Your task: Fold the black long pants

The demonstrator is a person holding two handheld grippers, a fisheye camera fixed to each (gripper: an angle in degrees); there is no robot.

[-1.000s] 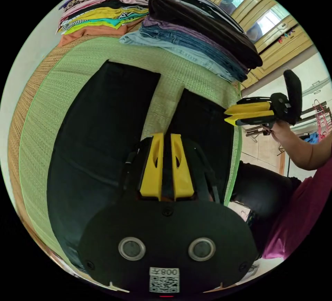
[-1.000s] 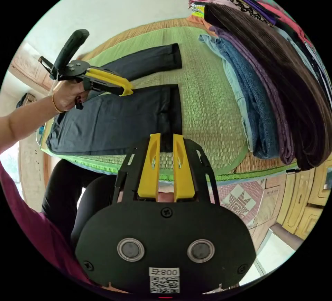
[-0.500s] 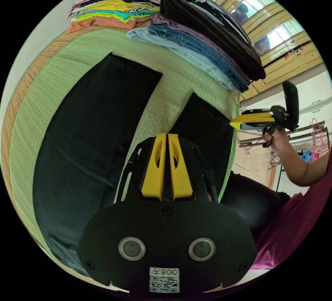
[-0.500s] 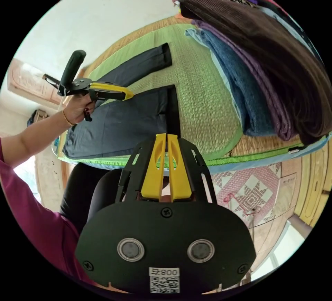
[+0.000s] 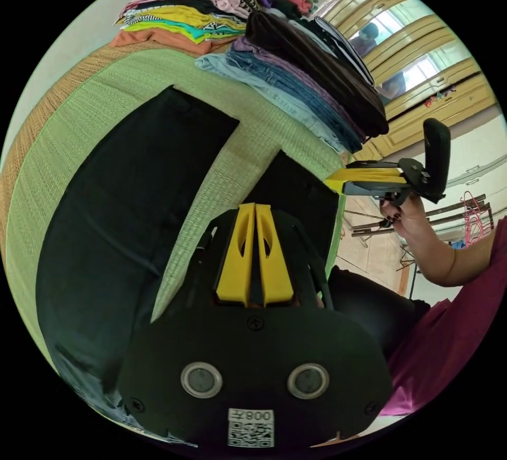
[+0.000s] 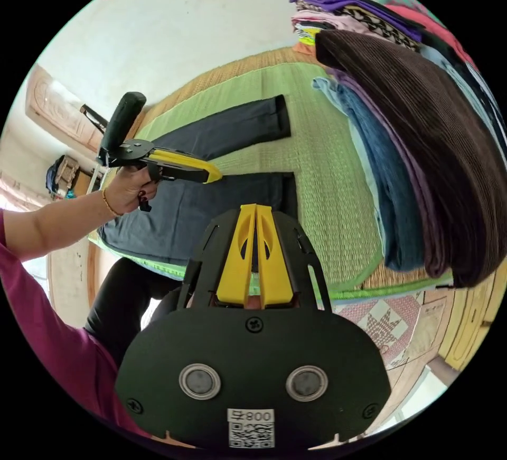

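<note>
Left gripper view: the left gripper (image 5: 256,212) hangs clenched and empty over the pants (image 5: 121,206), spread flat on the mat (image 5: 74,106), legs apart.

Right gripper view: the right gripper (image 6: 256,212), clenched too, holds nothing. The cloth looks soft and limp (best pinched at a hem).

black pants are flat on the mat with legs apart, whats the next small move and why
Probably open the right gripper and lower it onto the hem of the near leg. The black pants lie spread flat on the green mat, legs apart, unfolded. Both grippers hover with jaws together, holding nothing; the left gripper is further up that leg. The hem sits just ahead of the right jaws.
</note>
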